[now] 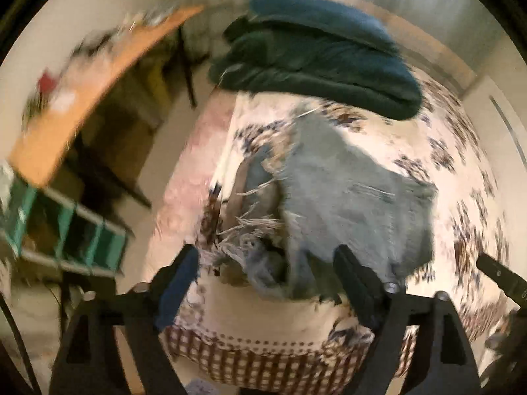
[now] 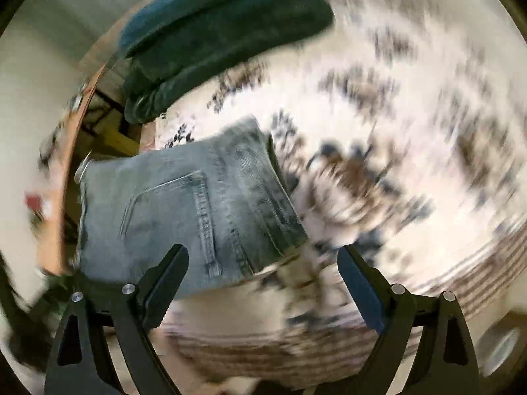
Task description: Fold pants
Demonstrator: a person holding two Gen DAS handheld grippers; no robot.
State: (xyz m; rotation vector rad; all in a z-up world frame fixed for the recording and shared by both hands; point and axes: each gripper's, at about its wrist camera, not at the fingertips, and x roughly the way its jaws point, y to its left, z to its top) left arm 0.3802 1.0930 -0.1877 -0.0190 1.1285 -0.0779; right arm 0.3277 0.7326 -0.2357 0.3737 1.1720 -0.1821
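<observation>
Both grippers, left point(image 1: 263, 273) and right point(image 2: 263, 270), hung with fingers spread and empty over folded jeans point(image 2: 184, 214) lying compact on the bed point(image 2: 378, 105), apparently released.

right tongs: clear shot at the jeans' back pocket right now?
Probably yes. The right tongs are open and empty, and the folded jeans lie on the bedspread just ahead, the back pocket face up with nothing over it. The folded green blanket sits farther back.
</observation>
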